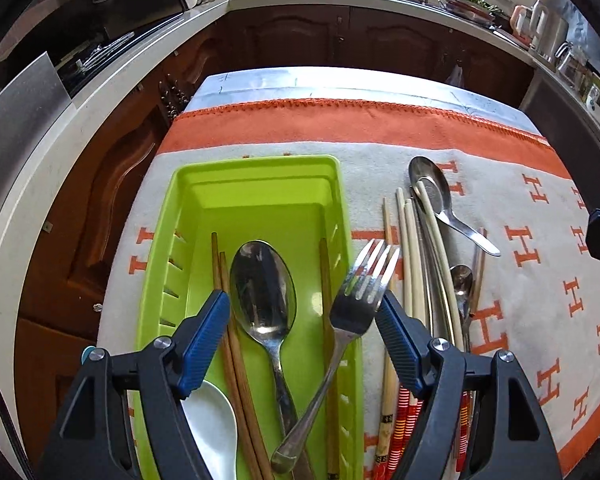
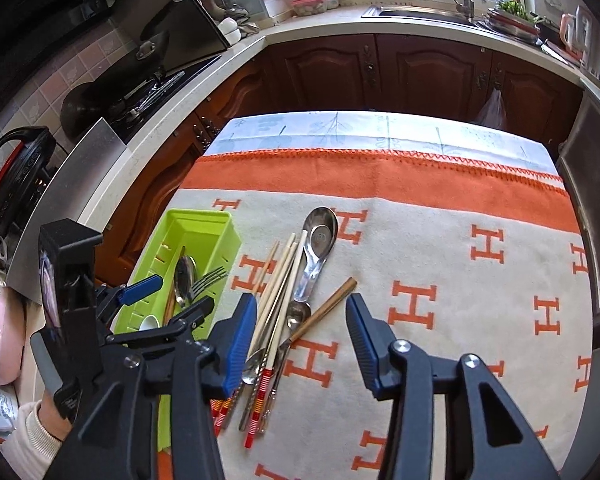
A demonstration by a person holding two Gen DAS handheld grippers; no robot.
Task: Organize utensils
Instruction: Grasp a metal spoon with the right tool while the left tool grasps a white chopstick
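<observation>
Left wrist view: left gripper (image 1: 304, 312) above the green tray (image 1: 156, 248), jaws spread wide, nothing pressed between the pads. Inside the tray: large steel spoon (image 1: 264, 280), brown chopsticks (image 1: 230, 344) along its left side, one more brown chopstick by the right wall, white ceramic spoon (image 1: 212, 424) at the near end. Fork (image 1: 364, 280) slanted across the tray's right rim, tines close to the right pad; contact with it cannot be told. Right of the tray, on the blanket-covered surface (image 1: 500, 320): pale chopsticks (image 1: 408, 264) with red-striped ends, a steel soup spoon (image 1: 432, 184) and a small steel spoon (image 1: 460, 280). Only a dark corner of the other tool at the right edge.

Right wrist view: right gripper (image 2: 302, 312) over the middle of the surface (image 2: 480, 320), jaws roughly half open, holding nothing. Between and beyond the pads, a single brown chopstick (image 2: 328, 304) lying slanted, not visible in the other view. Pale chopsticks (image 2: 278, 280), steel soup spoon (image 2: 320, 236) and small steel spoon (image 2: 298, 314) heaped just left of it. Green tray (image 2: 216, 224) near the surface's left edge, with the left gripper (image 2: 168, 296) over it, jaws apart, and the fork (image 2: 206, 278) on the tray's rim. A pale sleeve (image 2: 32, 436) at the lower left, seen only here.
</observation>
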